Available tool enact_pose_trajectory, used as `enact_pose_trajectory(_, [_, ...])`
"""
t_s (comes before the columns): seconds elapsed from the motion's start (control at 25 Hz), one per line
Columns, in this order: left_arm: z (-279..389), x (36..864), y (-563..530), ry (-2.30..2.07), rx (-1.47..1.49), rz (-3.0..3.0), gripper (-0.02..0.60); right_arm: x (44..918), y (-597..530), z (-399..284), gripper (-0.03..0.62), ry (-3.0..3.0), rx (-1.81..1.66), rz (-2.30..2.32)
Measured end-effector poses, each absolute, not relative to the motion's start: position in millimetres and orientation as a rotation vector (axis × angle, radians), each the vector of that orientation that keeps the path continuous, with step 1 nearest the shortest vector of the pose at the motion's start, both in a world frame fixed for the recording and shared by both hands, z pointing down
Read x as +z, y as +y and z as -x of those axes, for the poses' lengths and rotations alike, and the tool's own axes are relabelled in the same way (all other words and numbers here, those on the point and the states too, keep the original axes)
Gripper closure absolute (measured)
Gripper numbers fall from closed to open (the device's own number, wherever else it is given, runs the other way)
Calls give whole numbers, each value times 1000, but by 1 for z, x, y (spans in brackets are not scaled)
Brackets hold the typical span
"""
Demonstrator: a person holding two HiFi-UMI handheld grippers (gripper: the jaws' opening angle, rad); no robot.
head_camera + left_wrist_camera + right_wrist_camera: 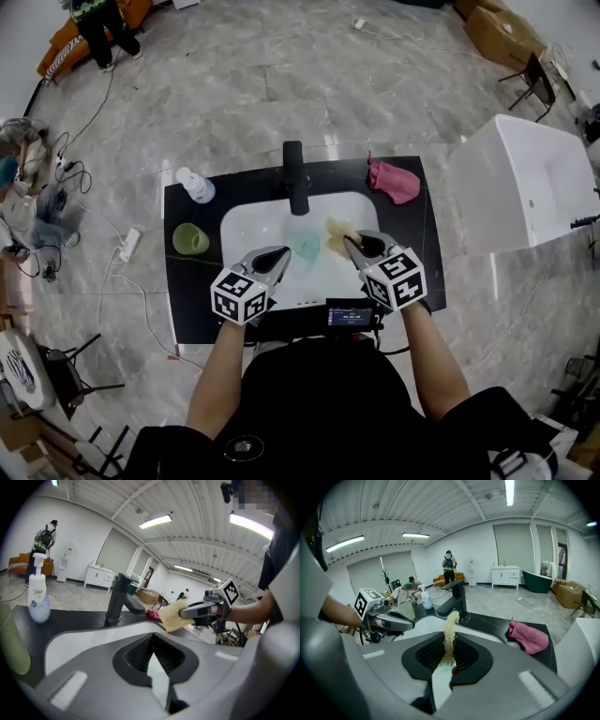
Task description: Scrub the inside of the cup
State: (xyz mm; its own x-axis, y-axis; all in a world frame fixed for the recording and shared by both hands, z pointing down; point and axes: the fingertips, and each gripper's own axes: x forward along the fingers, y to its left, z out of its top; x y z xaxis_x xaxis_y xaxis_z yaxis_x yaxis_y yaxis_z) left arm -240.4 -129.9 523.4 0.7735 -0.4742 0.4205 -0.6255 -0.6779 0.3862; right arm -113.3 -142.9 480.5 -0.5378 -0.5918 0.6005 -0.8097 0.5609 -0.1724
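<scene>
At the near edge of the counter (197, 300), over the front of the white basin (253, 225): left gripper (277, 257), jaws pressed fully together with nothing between them. Just to its right, also over the basin: right gripper (356, 246), clamped on a yellow scrub pad (336, 234), the fibrous edge poking out past the tips. Between the two, down in the basin, a faint teal patch, too unclear to name.

Further out, on the bare black strip by the counter's left edge: green cup (190, 240), seemingly on its side, well apart from both grippers and touched by neither. Beyond that, near the far left corner, a soap bottle (195, 186). At the middle of the far edge, a black faucet (295, 178). Toward the far right corner, a pink cloth (394, 181).

Looks like the set-up step rather than the scrubbing itself: pad in hand, cup not yet picked up. Probably calls next for swinging the left gripper out to the left edge, spreading its jaws past the cup's wall, closing there, and bringing the mouth round toward the pad. Then needs the right gripper to push the pad inside and rub round the wall. Worth watching for a roll of the cup at first contact.
</scene>
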Motion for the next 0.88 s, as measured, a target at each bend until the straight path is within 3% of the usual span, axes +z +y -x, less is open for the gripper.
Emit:
enact_pose_trajectory(0.6, [234,531,-121,-837,468,-2436,577,488,-141,109,551,-2321,574,-993])
enact_pose_trajectory(0.88, [223,555,-118,-734,612,-2439,472,503,-136,107,551,-2275,572,-905])
